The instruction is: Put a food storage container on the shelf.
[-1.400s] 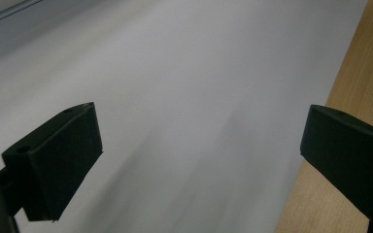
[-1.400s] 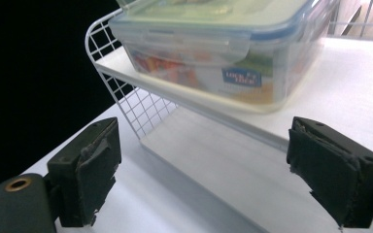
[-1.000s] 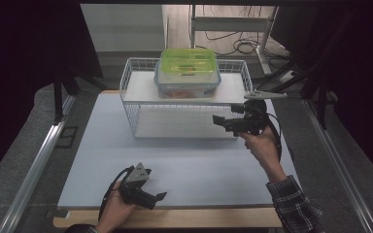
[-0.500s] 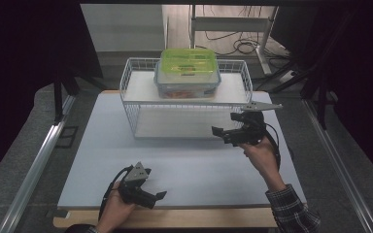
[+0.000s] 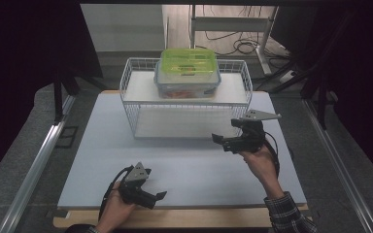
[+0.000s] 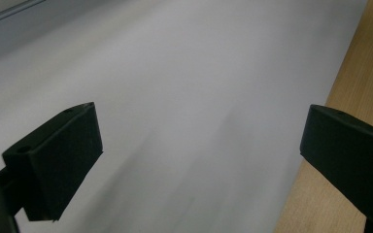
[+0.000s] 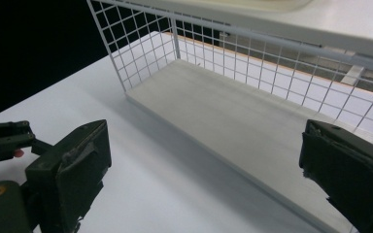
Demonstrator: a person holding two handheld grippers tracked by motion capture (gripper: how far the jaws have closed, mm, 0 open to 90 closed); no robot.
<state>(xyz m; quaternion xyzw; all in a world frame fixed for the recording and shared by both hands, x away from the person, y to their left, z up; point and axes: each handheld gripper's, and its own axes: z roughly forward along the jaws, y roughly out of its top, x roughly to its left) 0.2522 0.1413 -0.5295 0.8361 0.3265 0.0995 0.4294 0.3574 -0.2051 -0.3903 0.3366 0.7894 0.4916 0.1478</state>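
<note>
A white wire rack point(image 5: 187, 104) stands at the back middle of the pale mat point(image 5: 189, 167). On its top shelf sits a clear box with a green lid point(image 5: 188, 70), something red inside. My right gripper point(image 5: 219, 141) hovers just in front of the rack's right end, open and holding nothing. In the right gripper view its gripper point(image 7: 204, 179) faces the rack's bare lower shelf point(image 7: 233, 114) with the jaws wide apart. My left gripper point(image 5: 156, 198) rests low near the mat's front edge, pointing right. In the left gripper view its gripper point(image 6: 199, 160) is open over bare mat.
A wooden table edge point(image 5: 184, 218) runs along the front, also seen beside the left jaw's far side as a wooden strip point(image 6: 349, 87). A metal rail point(image 5: 39, 160) lies left of the mat. Cables point(image 5: 243, 46) lie on the floor behind the rack.
My right gripper has drawn back from the rack toward the person's side of the table and dropped lower. The left gripper has stayed put.
</note>
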